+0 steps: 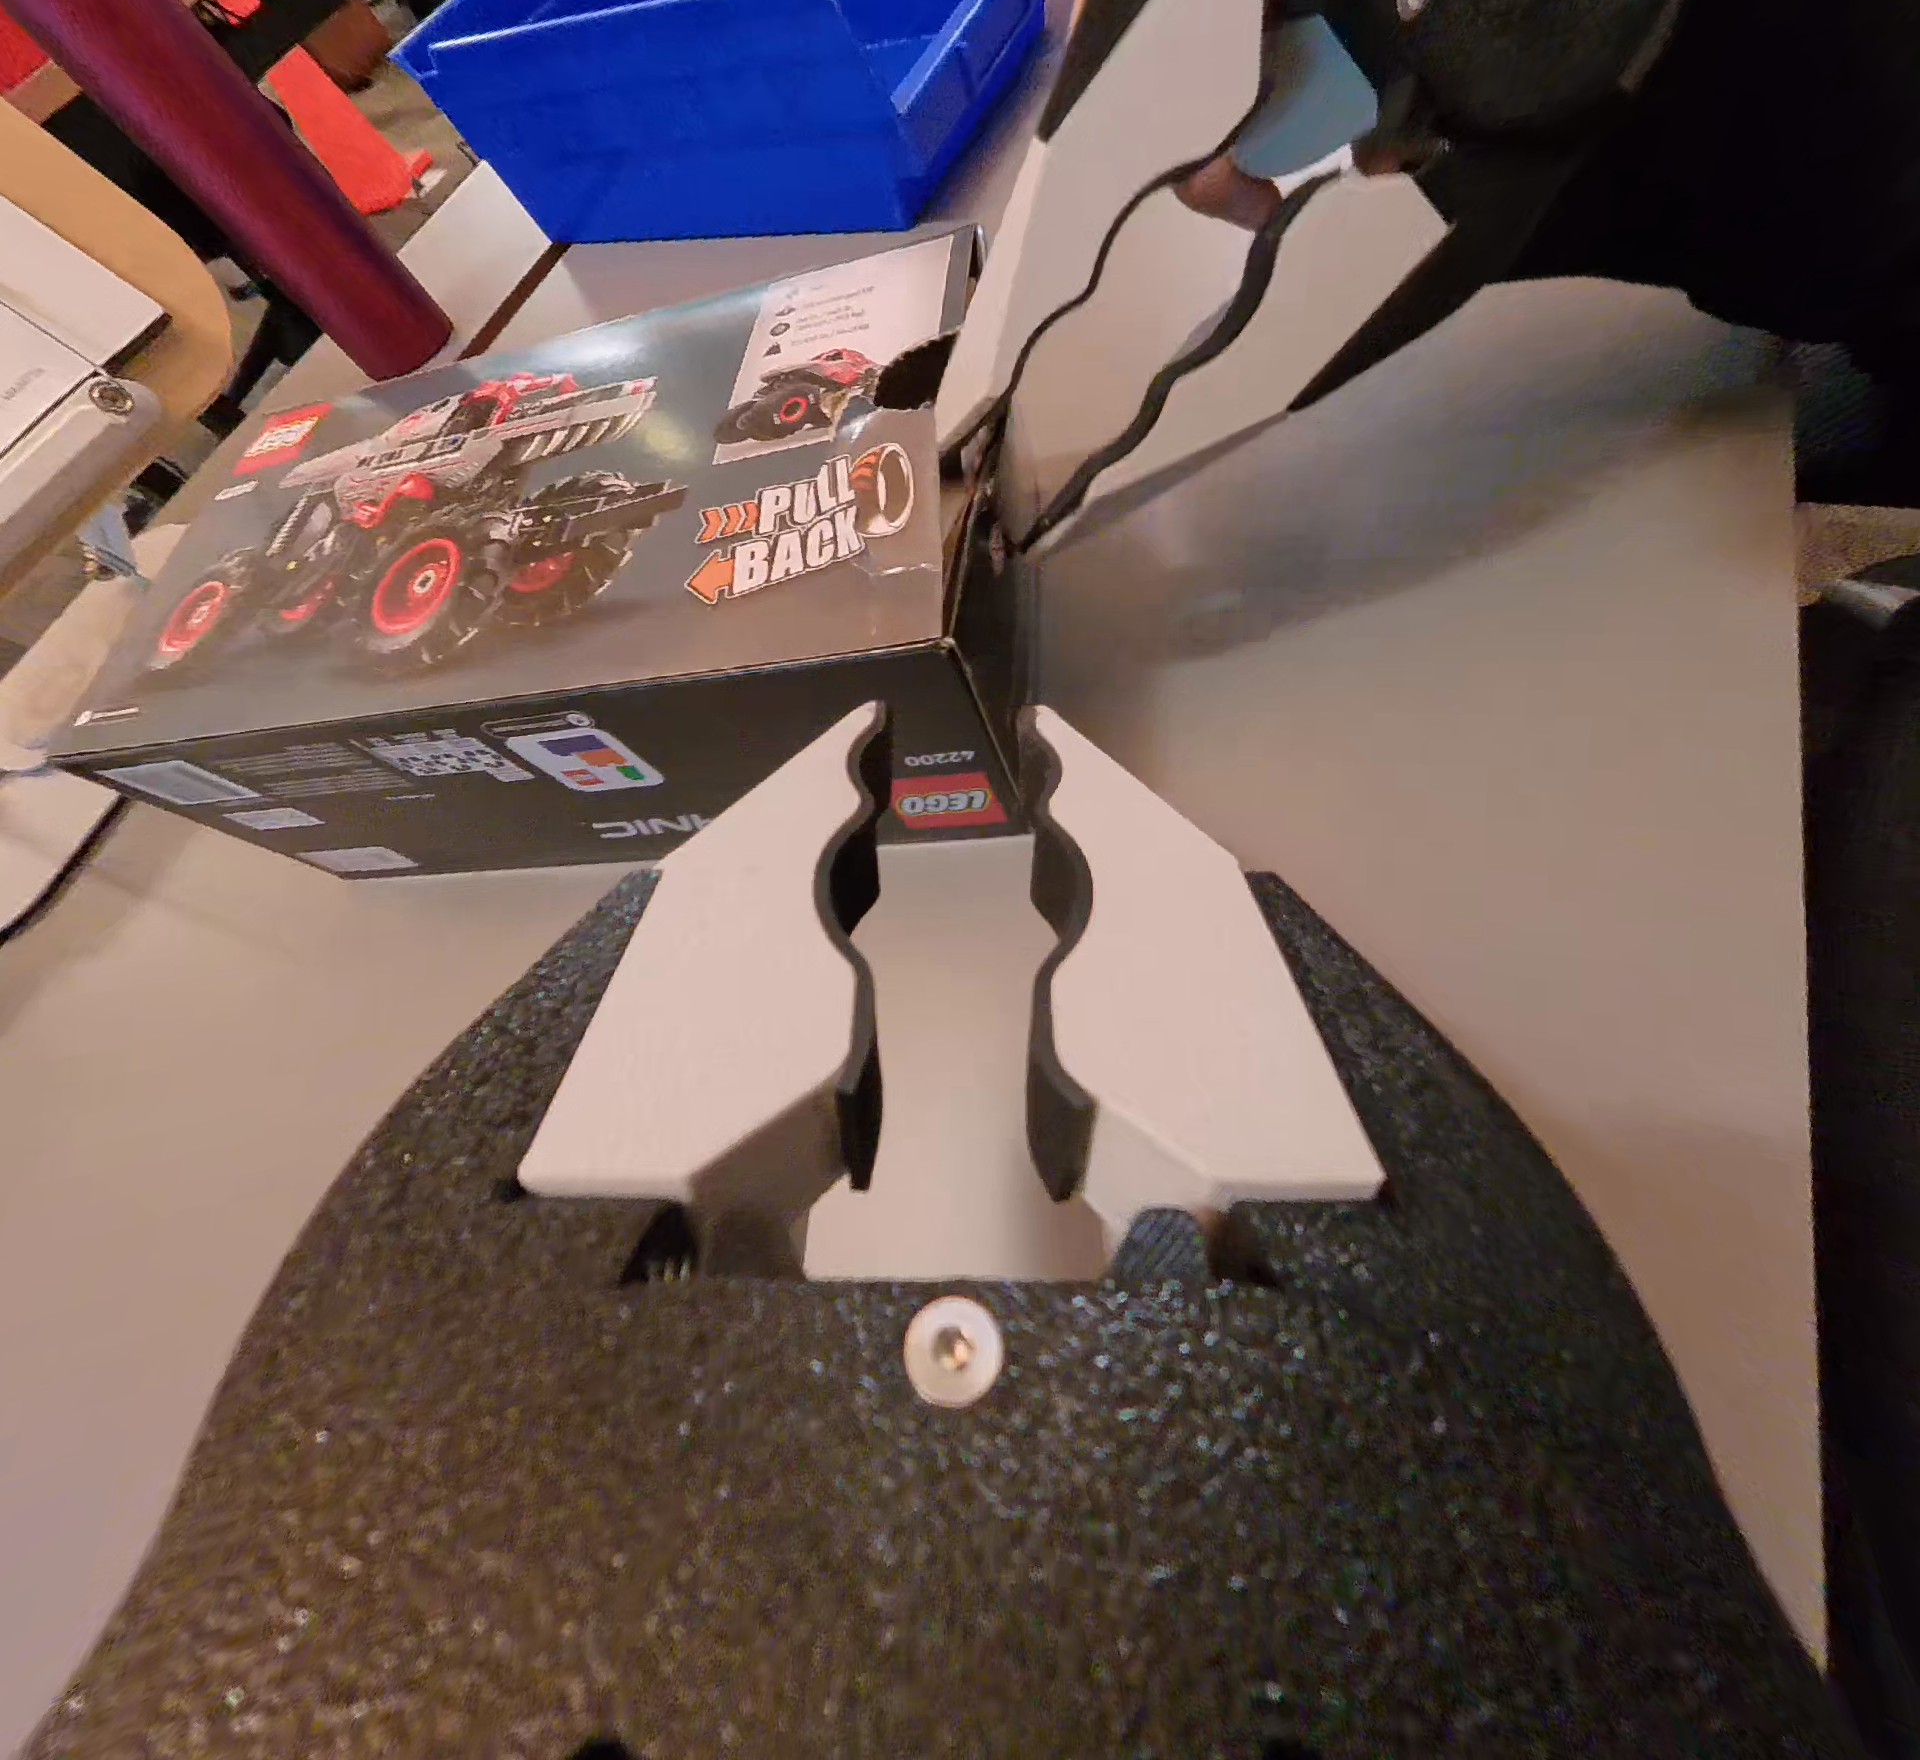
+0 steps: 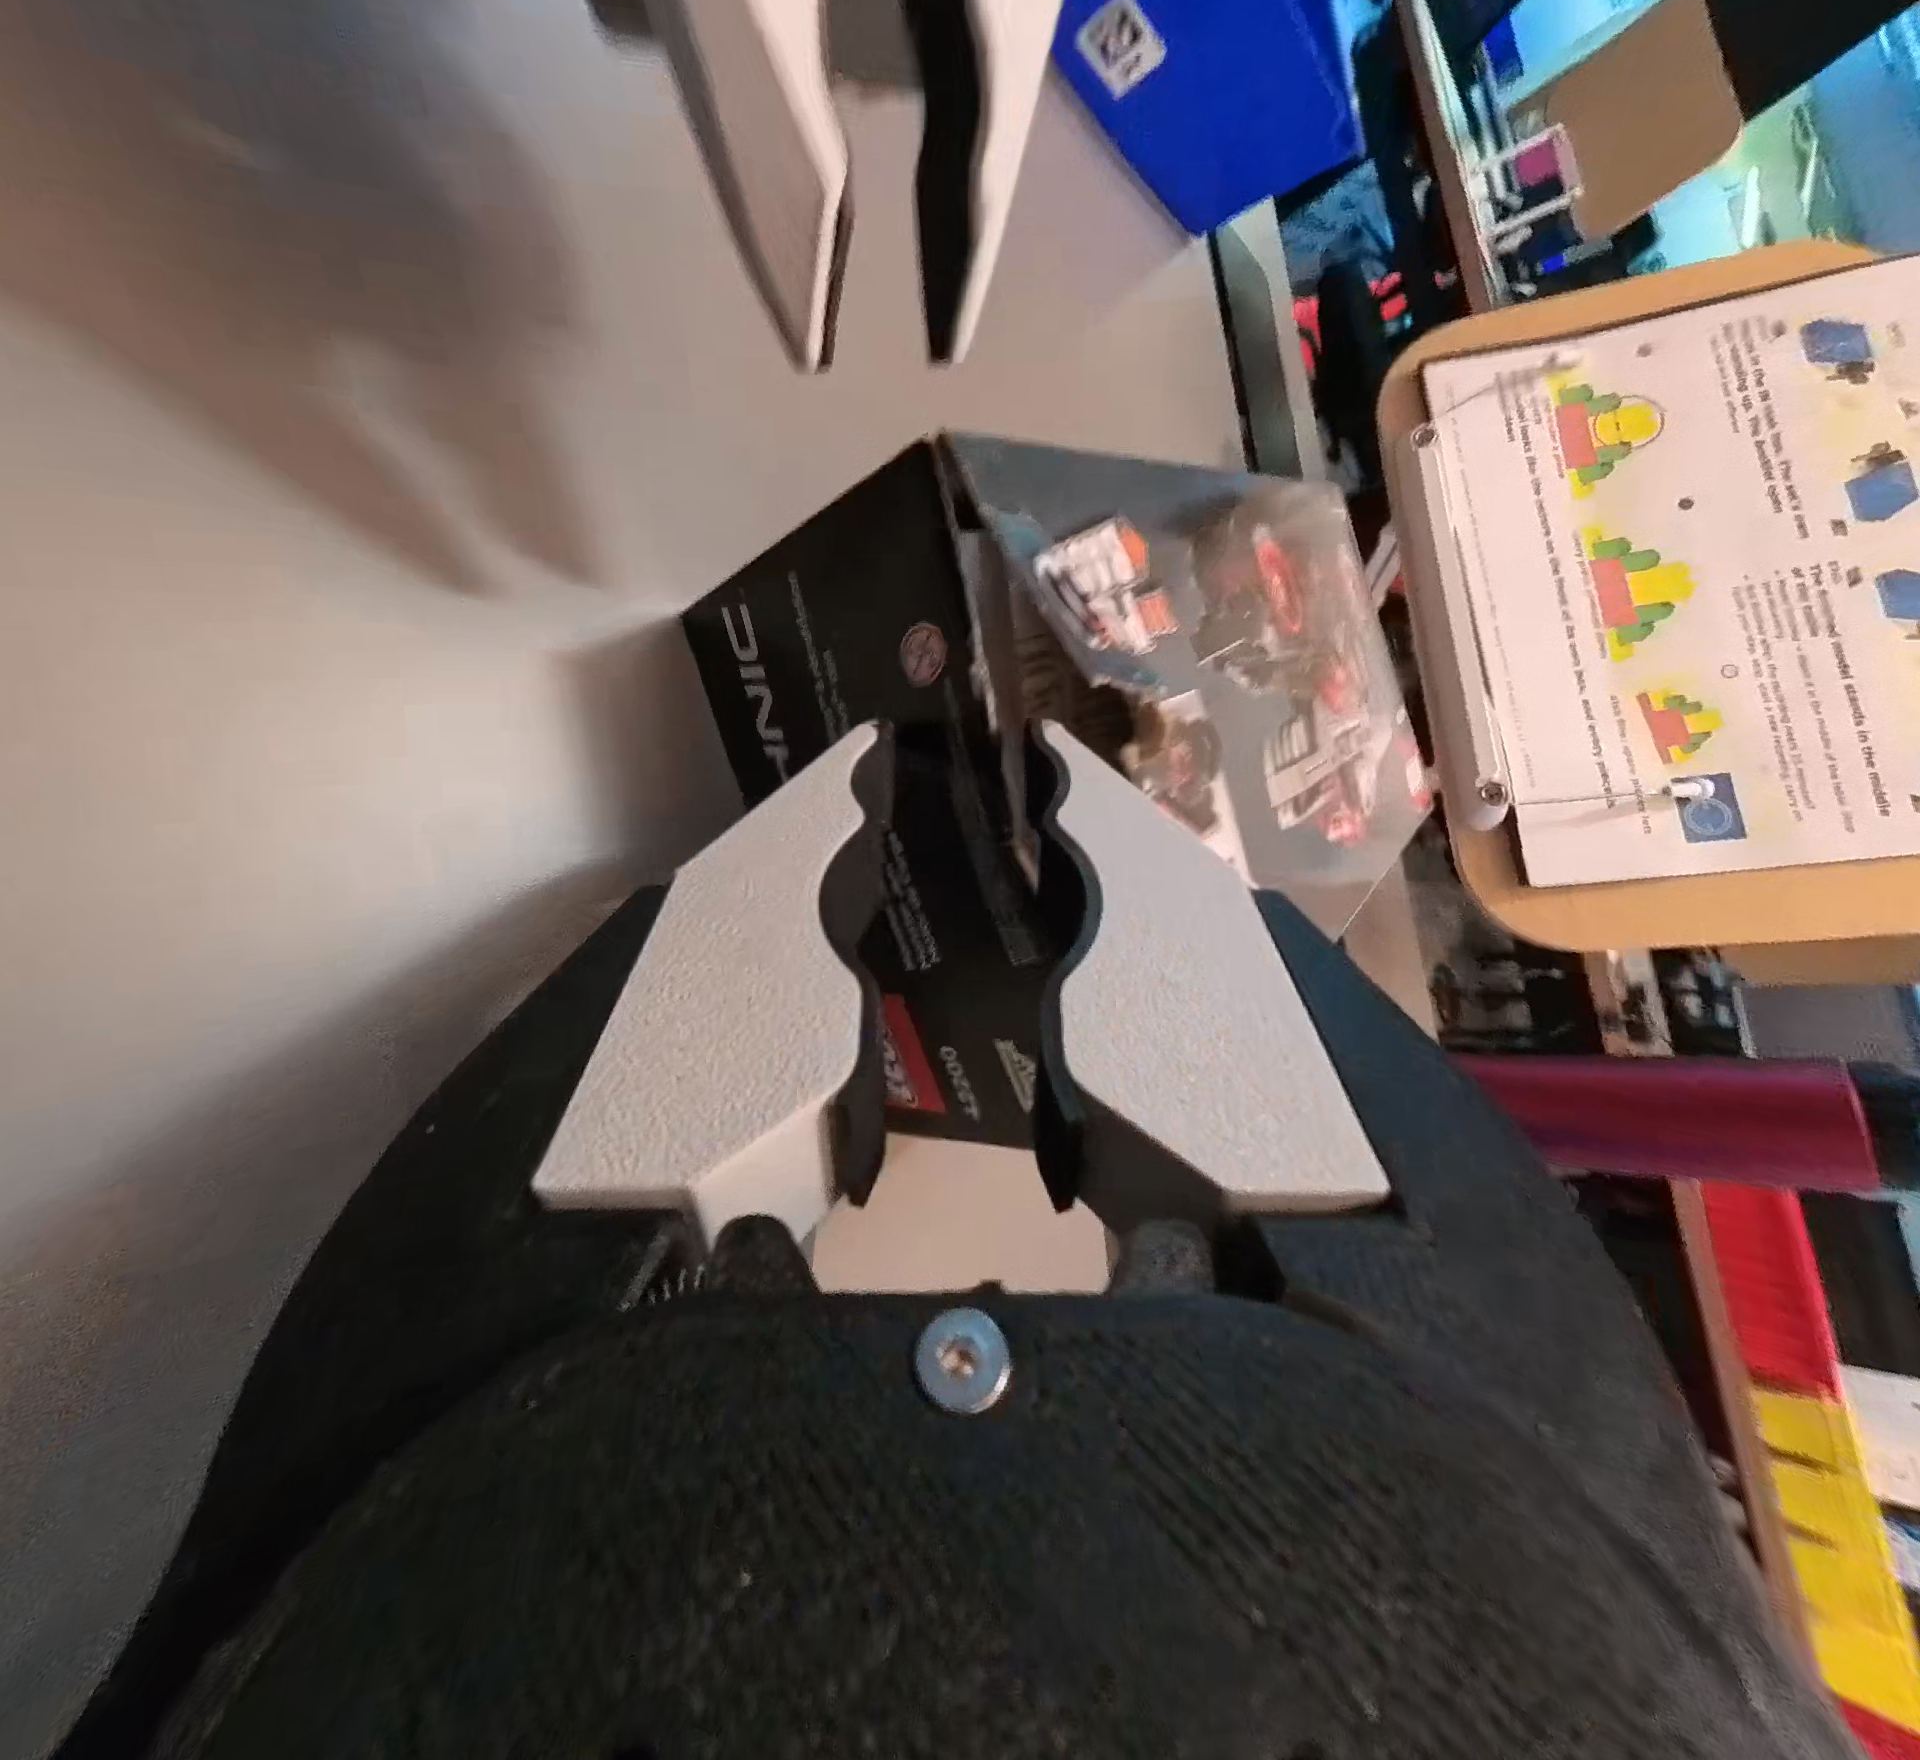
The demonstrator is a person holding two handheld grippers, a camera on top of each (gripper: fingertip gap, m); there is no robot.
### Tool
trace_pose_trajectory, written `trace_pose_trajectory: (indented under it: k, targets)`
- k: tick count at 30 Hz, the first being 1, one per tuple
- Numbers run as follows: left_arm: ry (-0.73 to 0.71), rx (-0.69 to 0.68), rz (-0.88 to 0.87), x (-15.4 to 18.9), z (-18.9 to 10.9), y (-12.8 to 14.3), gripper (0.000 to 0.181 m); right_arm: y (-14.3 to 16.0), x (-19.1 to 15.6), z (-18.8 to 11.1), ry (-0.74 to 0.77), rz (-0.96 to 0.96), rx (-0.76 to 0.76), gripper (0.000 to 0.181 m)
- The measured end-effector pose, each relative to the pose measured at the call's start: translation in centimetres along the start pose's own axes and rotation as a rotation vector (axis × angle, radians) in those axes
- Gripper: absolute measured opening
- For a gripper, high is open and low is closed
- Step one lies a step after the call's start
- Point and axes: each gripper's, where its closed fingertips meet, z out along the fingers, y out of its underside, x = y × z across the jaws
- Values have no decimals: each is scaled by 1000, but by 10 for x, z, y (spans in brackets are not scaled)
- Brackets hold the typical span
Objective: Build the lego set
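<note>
- Grey-fingered left tongs with black wavy pads (image 1: pixel 956 723) fill the foreground, jaws a moderate gap apart and holding nothing, tips just beside the near corner of the box.
- Flat on the pale grey table (image 1: pixel 1403 775) lies the dark cardboard lego box printed with a red-wheeled monster truck (image 1: pixel 499 505), still unemptied; its tear tab (image 1: pixel 914 370) is punched through.
- Matching right tongs (image 2: pixel 961 734) come in at the box's end, jaws apart by a similar gap and straddling the edge of the loosened end flap (image 2: pixel 1003 671); no firm pinch shows.
- Opening the box appears to be the step in hand, with building not begun. Next, the right tongs likely need to close on the flap and fold it out while the left steadies the box.
- Printed matter is plentiful: a red logo badge (image 1: pixel 951 801) and small print on the box's side, large lettering on its lid, and an illustrated sheet on a tan board (image 2: pixel 1683 588).
- Empty blue plastic bins (image 1: pixel 727 79) wait behind.
</note>
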Motion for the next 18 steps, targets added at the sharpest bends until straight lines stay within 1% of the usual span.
trace_pose_trajectory:
  k: [2, 5, 8, 11, 13, 15, 18]
  targets:
    - [-4, 13, 5, -1, 2, 0, 21, -9, 6, -6, -18, 31, 43, 21]
    - [2, 19, -3, 0, 4, 1, 21, -1, 1, -5, -129, 72, -14, 25]
    - [15, 58, -27, 3, 6, -1, 17, -5, -11, -3, -252, 196, -17, 30]
    - [26, 67, -64, 6, 10, 4, 17, -12, -9, 1, -282, 275, -4, 37]
    - [36, 91, -83, 10, 11, 5, 17, -8, -6, 3, -299, 290, -50, 42]
    - [42, 126, -118, 12, 12, 3, 15, 3, -7, 5, -343, 331, -144, 47]
    - [34, 170, -180, 13, 15, 2, 15, 2, -11, 2, -433, 375, -208, 53]
